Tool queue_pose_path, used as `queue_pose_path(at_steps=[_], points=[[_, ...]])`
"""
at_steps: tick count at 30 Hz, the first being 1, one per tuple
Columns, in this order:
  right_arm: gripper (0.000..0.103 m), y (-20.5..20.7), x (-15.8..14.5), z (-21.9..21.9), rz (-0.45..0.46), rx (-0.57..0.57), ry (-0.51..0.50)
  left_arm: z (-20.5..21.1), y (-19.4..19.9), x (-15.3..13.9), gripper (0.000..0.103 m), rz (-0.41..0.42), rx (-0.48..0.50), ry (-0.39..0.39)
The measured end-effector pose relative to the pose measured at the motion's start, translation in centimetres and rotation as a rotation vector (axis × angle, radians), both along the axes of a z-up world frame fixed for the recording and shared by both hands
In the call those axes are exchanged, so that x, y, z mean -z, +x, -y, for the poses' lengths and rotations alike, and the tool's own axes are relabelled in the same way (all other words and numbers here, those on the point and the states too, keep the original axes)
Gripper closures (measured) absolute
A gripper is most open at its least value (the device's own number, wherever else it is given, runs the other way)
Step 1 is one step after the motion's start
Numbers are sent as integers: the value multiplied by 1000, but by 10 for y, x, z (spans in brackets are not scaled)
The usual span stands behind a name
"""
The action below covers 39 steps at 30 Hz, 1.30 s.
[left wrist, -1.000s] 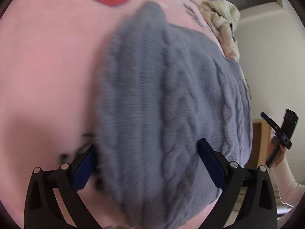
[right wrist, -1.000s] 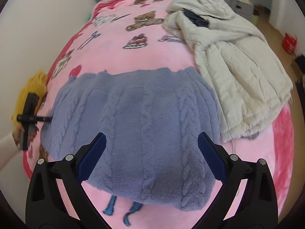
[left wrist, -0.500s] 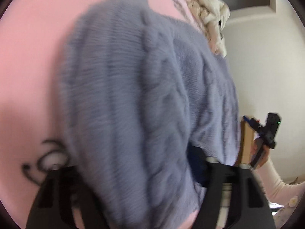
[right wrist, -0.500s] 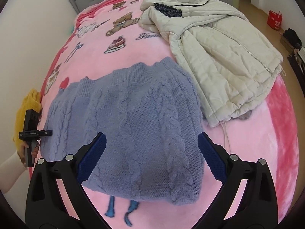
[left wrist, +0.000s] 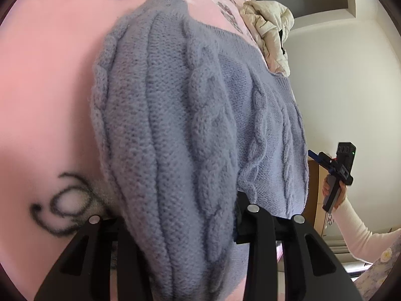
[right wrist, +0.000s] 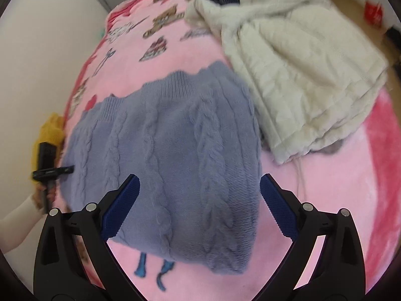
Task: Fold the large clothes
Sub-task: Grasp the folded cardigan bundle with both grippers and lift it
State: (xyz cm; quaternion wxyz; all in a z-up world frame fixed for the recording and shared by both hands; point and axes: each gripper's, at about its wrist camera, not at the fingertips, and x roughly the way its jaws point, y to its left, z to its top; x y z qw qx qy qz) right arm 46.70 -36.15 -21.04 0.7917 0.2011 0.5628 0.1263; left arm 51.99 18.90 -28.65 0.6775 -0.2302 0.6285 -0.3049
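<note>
Left wrist: sweater [left wrist: 190, 130] seemingly pinched in left hand-held gripper [left wrist: 180, 225].

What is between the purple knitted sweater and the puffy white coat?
Right wrist view: nothing; the purple cable-knit sweater touches the cream quilted coat directly.

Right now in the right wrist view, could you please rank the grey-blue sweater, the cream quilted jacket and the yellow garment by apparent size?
1-2. grey-blue sweater and cream quilted jacket: similar; the sweater lies nearer, so unranked.
3. yellow garment, smallest, partly hidden.
</note>
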Motion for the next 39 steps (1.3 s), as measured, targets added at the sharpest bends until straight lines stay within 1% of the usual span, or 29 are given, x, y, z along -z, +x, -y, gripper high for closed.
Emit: queue_pose_path(at_steps=[2, 3, 4, 5, 7, 8, 9, 10, 12, 13, 14, 16, 18, 19, 20, 21, 22, 23, 25, 26, 27, 28, 30, 31, 32, 33, 35, 36, 39], points=[[11, 4, 12, 6, -28, -10, 23, 0, 3, 1, 65, -8, 2, 2], [11, 9, 23, 11, -59, -12, -7, 1, 3, 1, 65, -9, 1, 5], [10, 13, 31, 13, -80, -19, -7, 1, 3, 0, 65, -7, -1, 10], [10, 17, 42, 15, -111, -23, 8, 4, 4, 0, 65, -8, -5, 14], [10, 22, 64, 14, -196, -48, 83, 6, 4, 0, 64, -9, -16, 24], [11, 24, 79, 7, -271, -81, 135, 7, 5, 0, 63, -10, -20, 29], [10, 26, 85, 1, -292, -103, 129, 11, 5, -1, 63, -10, -26, 34], [8, 27, 87, -8, -278, -137, 76, 11, 5, -1, 62, -10, -31, 36], [7, 32, 87, -21, -246, -185, 5, 12, 3, 0, 60, -9, -38, 44], [7, 34, 88, -22, -245, -187, 1, 13, 3, 0, 59, -11, -42, 45], [7, 36, 89, -21, -251, -179, 15, 13, 3, 2, 57, -17, -47, 46], [7, 41, 93, -10, -268, -132, 90, 13, 3, 4, 52, -26, -51, 53], [7, 44, 98, -3, -282, -94, 136, 15, 5, 8, 48, -44, -45, 59], [9, 43, 97, -5, -284, -103, 123, 15, 6, 8, 48, -48, -41, 63], [18, 42, 96, -11, -276, -126, 87, 18, 7, 9, 48, -48, -35, 71], [26, 42, 91, -17, -259, -162, 45, 21, 8, 8, 48, -46, -27, 81], [54, 42, 86, -20, -242, -183, 64, 23, 8, 8, 48, -46, -23, 89], [70, 43, 81, -23, -243, -190, 100, 25, 9, 7, 48, -48, -16, 96], [71, 44, 76, -30, -249, -201, 59, 31, 10, 6, 53, -48, -2, 107], [72, 45, 76, -32, -247, -209, 53, 34, 10, 4, 60, -47, 3, 102], [73, 46, 72, -33, -237, -216, 40, 36, 10, 2, 64, -41, 7, 105], [75, 46, 67, -34, -232, -212, 40, 38, 10, -1, 66, -34, 4, 108], [77, 44, 51, -36, -193, -198, 29, 41, 9, -12, 70, 2, -8, 126], [78, 42, 40, -38, -171, -195, 28, 41, 7, -24, 70, 46, -24, 128], [79, 40, 22, -41, -130, -189, 18, 42, 5, -31, 71, 70, -37, 124], [79, 39, 9, -45, -107, -192, 14, 41, 2, -42, 71, 104, -62, 107], [80, 35, -21, -54, -36, -212, -2, 38, -3, -57, 72, 140, -101, 80], [81, 35, -44, -60, 8, -226, 2, 37, -5, -65, 72, 158, -118, 68], [81, 39, -86, -84, 84, -263, -2, 31, -13, -84, 72, 192, -173, 31]])
